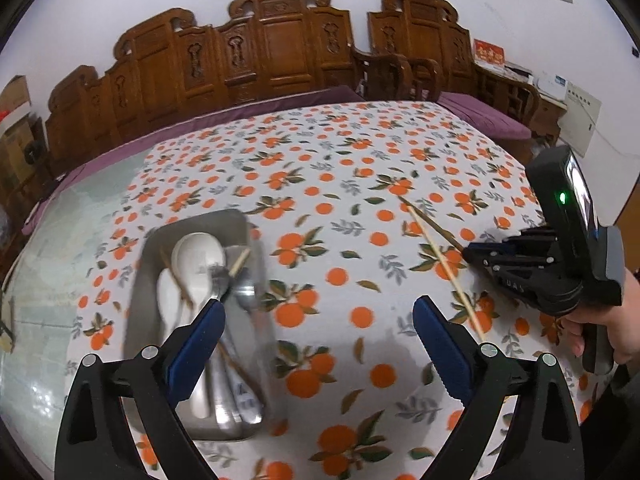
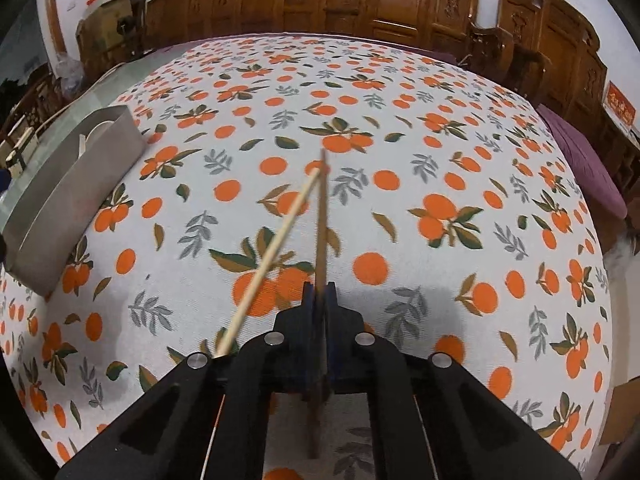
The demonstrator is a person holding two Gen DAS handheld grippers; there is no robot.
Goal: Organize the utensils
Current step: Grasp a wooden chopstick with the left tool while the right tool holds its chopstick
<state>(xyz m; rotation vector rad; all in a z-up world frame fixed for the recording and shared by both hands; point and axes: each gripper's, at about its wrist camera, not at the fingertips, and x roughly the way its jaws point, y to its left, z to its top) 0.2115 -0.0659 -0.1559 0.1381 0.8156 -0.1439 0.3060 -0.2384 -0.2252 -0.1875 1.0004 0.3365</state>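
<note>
A metal tray [image 1: 200, 222] at the left of the orange-print tablecloth holds white spoons [image 1: 198, 256], metal spoons [image 1: 246, 292] and chopsticks. My left gripper [image 1: 318, 308] hangs open over the cloth just right of the tray, with nothing between its fingers. My right gripper [image 2: 319, 288] is shut on a dark brown chopstick [image 2: 322, 216] that points away from it, low over the cloth. A pale chopstick [image 2: 272, 256] lies loose on the cloth, crossing beside the dark one near its far tip. The left wrist view shows the right gripper [image 1: 470, 252] holding the dark chopstick [image 1: 430, 220] beside the pale chopstick [image 1: 444, 264].
The tray [image 2: 76, 184] stands to the left of the right gripper. A person's hand [image 1: 592, 320] grips the right tool. Carved wooden benches [image 1: 272, 40] with purple cushions [image 1: 484, 114] line the table's far side. Bare glass tabletop [image 1: 60, 240] shows left of the cloth.
</note>
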